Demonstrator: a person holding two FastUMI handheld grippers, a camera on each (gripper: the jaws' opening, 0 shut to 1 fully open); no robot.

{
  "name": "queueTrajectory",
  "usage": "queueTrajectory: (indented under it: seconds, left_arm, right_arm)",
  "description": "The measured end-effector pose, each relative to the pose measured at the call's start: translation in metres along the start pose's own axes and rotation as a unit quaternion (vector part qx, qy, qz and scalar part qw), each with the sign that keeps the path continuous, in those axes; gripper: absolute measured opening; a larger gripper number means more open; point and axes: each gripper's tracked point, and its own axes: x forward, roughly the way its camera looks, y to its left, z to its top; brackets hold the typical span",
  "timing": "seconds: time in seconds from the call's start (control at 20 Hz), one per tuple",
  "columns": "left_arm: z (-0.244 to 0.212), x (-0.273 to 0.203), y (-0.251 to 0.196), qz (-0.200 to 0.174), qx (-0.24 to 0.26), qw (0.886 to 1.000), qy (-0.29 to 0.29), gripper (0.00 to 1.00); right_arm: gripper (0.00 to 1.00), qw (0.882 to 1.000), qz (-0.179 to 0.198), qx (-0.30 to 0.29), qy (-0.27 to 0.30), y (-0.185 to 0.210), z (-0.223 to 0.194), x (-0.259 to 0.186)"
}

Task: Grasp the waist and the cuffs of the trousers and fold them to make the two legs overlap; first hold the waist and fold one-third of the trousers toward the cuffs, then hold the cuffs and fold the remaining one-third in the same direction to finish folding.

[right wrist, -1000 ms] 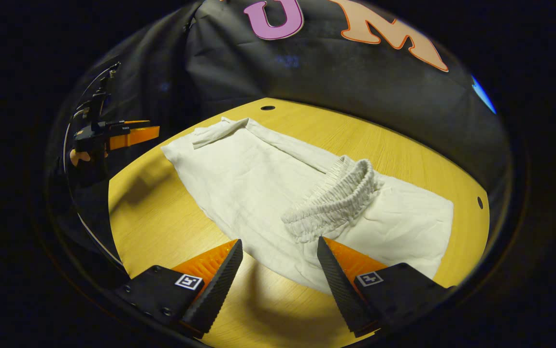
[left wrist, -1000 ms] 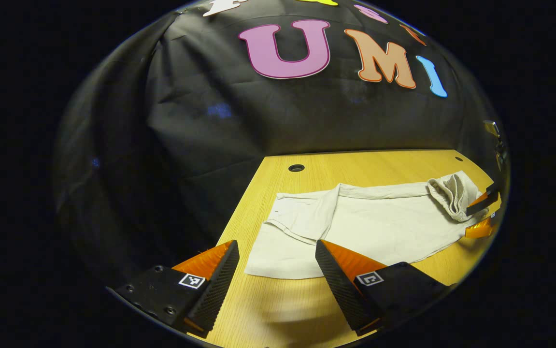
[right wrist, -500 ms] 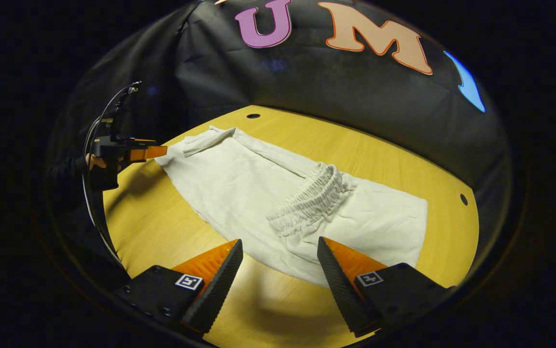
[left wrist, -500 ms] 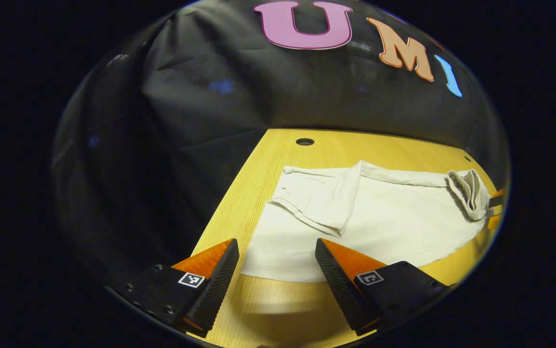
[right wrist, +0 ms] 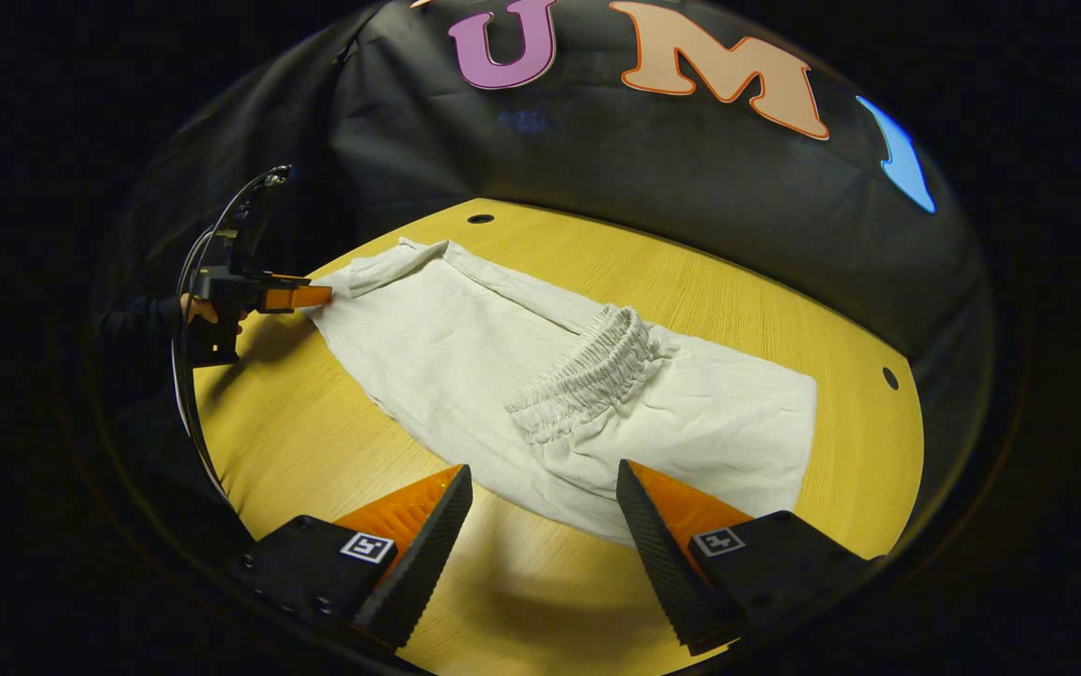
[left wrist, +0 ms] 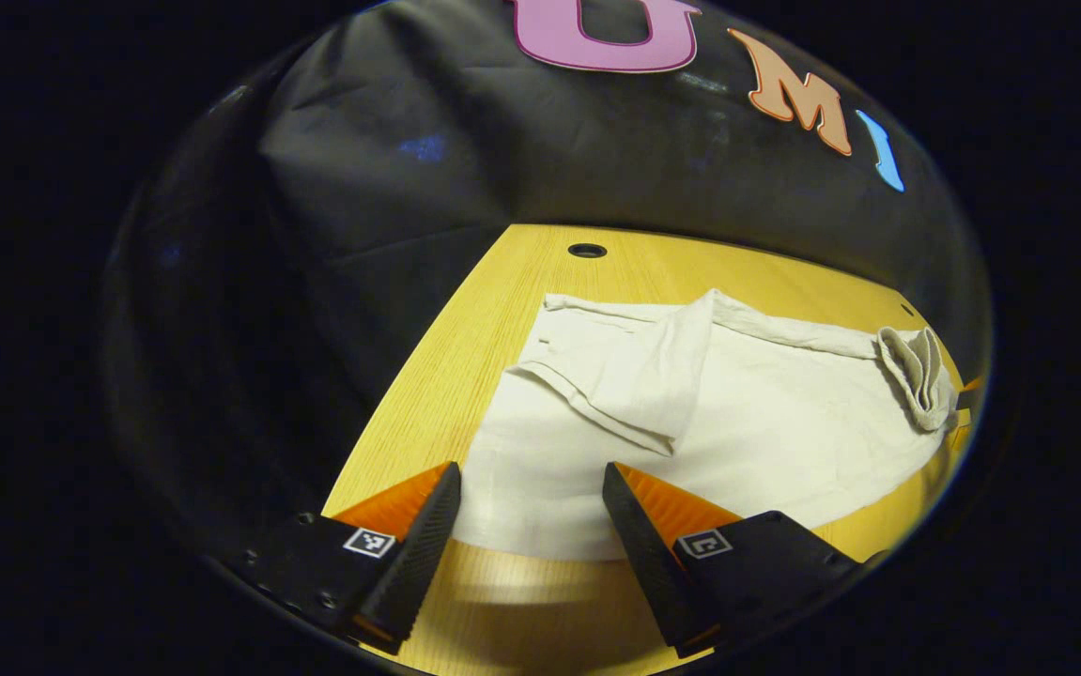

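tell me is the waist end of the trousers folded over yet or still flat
Folded over: the elastic waist lies bunched on top of the trousers, mid-length, not at an end.

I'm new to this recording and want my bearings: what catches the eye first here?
Pale trousers lie spread across the middle of a yellow wooden table, the gathered waistband folded over onto the legs. The left gripper hangs open at the cuff end, the right gripper open near the waistband.
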Motion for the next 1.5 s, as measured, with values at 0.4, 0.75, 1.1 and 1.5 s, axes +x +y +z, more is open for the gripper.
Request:
queueTrajectory:
  seconds: [0.4, 0.75, 1.1, 1.5]
  left_arm:
    - [0.010, -0.007, 0.026, -0.027, -0.022, 0.999, 0.003, 0.20]
    - [0.034, -0.010, 0.033, 0.010, -0.114, 0.993, -0.010, 0.00]
    - [0.105, -0.044, -0.015, -0.020, -0.112, 0.991, -0.076, 0.00]
    - [0.155, -0.068, -0.092, -0.062, -0.089, 0.988, -0.112, 0.00]
  right_arm:
    - [0.97, 1.000, 0.005, 0.014, -0.002, -0.007, -0.005, -0.008]
    - [0.97, 1.000, 0.002, 0.012, -0.011, -0.033, -0.007, -0.025]
    - [0.97, 0.999, 0.014, 0.024, -0.034, -0.054, -0.001, -0.042]
    - [0.99, 0.997, 0.015, 0.040, -0.066, -0.083, 0.002, -0.070]
